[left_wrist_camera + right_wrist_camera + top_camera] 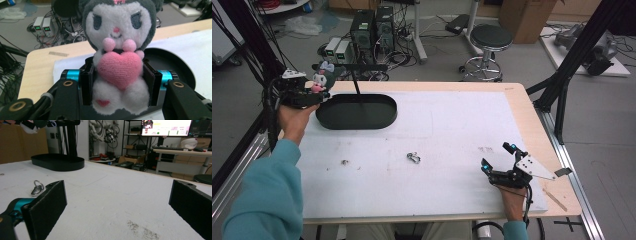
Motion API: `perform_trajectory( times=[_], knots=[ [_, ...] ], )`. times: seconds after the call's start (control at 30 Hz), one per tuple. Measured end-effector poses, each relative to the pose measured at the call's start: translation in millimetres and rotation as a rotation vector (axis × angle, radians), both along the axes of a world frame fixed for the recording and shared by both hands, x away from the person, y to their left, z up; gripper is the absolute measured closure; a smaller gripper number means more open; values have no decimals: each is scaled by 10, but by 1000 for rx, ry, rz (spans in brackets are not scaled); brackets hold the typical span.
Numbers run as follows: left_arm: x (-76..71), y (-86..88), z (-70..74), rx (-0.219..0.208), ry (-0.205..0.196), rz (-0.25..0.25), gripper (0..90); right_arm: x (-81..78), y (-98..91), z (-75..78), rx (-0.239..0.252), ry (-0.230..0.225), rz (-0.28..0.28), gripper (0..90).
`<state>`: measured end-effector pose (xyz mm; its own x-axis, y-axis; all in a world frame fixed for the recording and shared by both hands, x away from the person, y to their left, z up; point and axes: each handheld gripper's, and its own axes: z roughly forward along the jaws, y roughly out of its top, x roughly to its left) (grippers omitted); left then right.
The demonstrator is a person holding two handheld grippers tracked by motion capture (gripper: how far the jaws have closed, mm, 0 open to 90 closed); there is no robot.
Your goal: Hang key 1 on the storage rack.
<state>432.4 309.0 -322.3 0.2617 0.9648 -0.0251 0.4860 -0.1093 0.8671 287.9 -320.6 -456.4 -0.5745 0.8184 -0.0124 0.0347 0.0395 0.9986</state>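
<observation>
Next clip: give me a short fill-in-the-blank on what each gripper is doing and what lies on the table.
1. The left gripper is shut on a plush toy hugging a pink ____.
2. The right gripper rests on the table with its jaws ____.
3. The black tray has the shape of an ____.
4. The metal ring lies on the ____ mat.

Missing words: heart; open; oval; white

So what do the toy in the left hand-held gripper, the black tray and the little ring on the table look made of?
Plush toy: soft pile fabric, fuzzy matte nap, stitched face, squeezed between the left hand-held gripper pads.
Black tray: probably moulded plastic or painted metal; smooth, matte, even rim.
Key ring: likely metal; thin, silvery, glinting.
</observation>
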Motion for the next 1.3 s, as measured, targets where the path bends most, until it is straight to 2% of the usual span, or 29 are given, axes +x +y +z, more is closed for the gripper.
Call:
perform_trajectory(
  times=[0.27,0.7,1.07,1.3],
  knots=[
    [-50,-47,-106,21,26,-43,534,-3,2,0,-5,0,1,6],
    [6,-80,-284,52,82,-44,533,-2,3,-1,-2,-1,0,6],
    [146,-131,-383,21,80,-23,533,-2,3,0,-4,-1,1,6],
    [188,-136,-423,14,99,-19,527,-1,2,0,-3,-1,0,6]
  ],
)
